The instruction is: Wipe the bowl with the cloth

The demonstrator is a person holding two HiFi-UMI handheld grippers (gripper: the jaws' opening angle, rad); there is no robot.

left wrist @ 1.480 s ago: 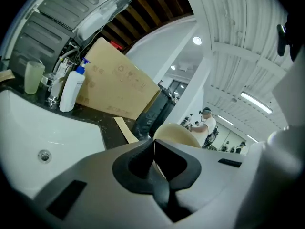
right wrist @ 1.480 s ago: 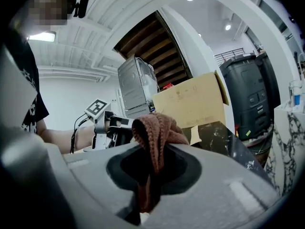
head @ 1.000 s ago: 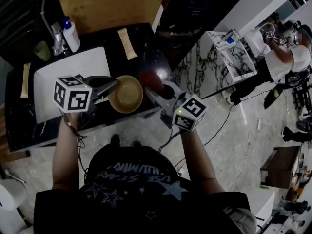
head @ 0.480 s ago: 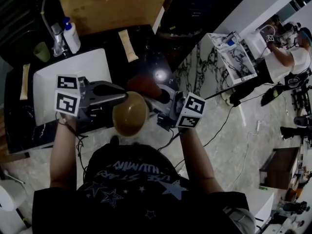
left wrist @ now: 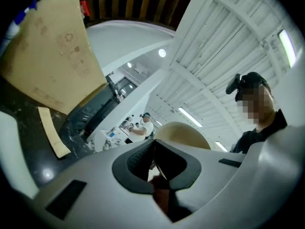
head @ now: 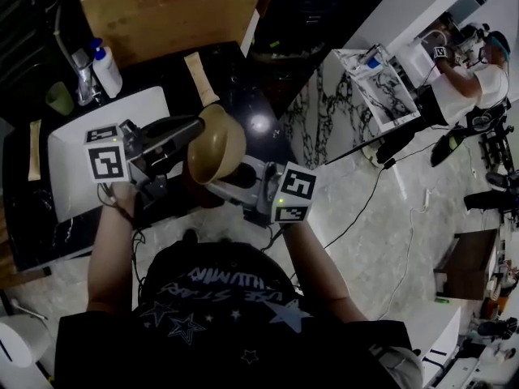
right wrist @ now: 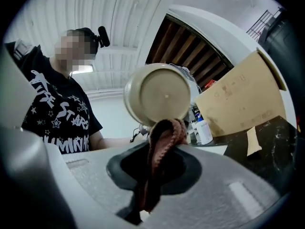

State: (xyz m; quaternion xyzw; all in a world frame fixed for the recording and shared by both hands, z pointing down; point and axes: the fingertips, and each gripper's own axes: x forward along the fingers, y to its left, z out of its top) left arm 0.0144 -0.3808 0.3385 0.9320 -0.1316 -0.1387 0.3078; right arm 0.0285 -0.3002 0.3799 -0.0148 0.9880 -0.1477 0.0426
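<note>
Left claw [head: 195,128] is closed to a narrow gap on the rim of the bowl [head: 216,144]; the left gripper view confirms the dark pads [left wrist: 143,156] pinching the thin edge, with the tan body of the bowl [left wrist: 183,130] rising just behind them. Right claw [head: 220,186] is clamped on the cloth [right wrist: 159,149], a reddish-brown twisted fold that stands up out of the jaws. The bowl is held clear of the tabletop [head: 235,79], lifted in front of the person's chest and tipped onto its edge. Its round underside [right wrist: 159,94] faces the right claw, as the right gripper view shows. In that view the top of the cloth overlaps the lower edge of the bowl's underside; whether it is actually touching cannot be confirmed. From the head view, the right claw sits just below and beside the bowl, with the left claw reaching in from the opposite side, and the cloth itself cannot be made out. On the dark tabletop behind the bowl are a cardboard box [head: 170,6], a white bottle with a blue top [head: 105,67], a green cup [head: 58,98] and a white rectangular surface [head: 77,136], all well apart from the bowl.
</note>
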